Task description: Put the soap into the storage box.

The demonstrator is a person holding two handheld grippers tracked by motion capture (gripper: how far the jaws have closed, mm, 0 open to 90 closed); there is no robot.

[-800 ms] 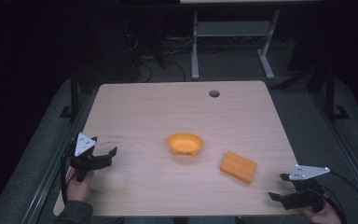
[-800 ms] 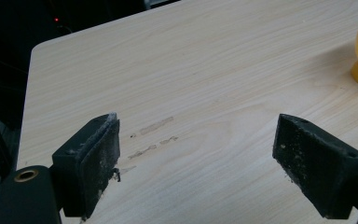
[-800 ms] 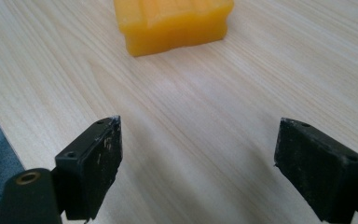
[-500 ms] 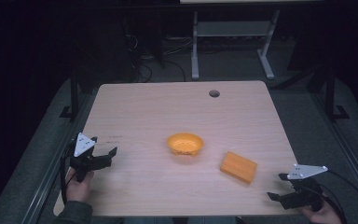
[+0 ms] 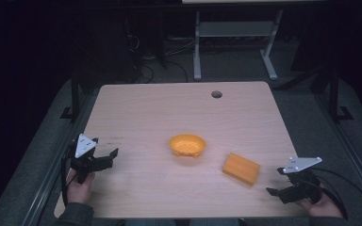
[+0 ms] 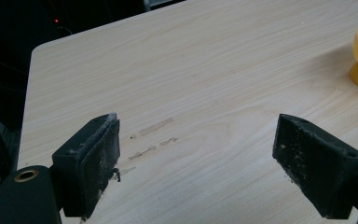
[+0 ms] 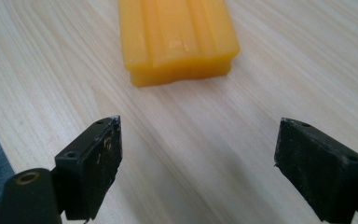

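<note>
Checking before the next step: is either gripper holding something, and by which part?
Nothing is held. The left gripper and right gripper are both open over bare table; the block lies apart.

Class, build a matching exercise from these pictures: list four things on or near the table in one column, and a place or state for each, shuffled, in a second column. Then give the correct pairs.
Things:
1. orange bowl
2. orange block
3. left hand-held gripper
4. round hole

Places or states:
A. near the table's far edge
B. open, at the table's left edge
C. middle of the table
D. lying flat just ahead of the open right hand-held gripper

Pairs: 1-C, 2-D, 3-B, 4-A
</note>
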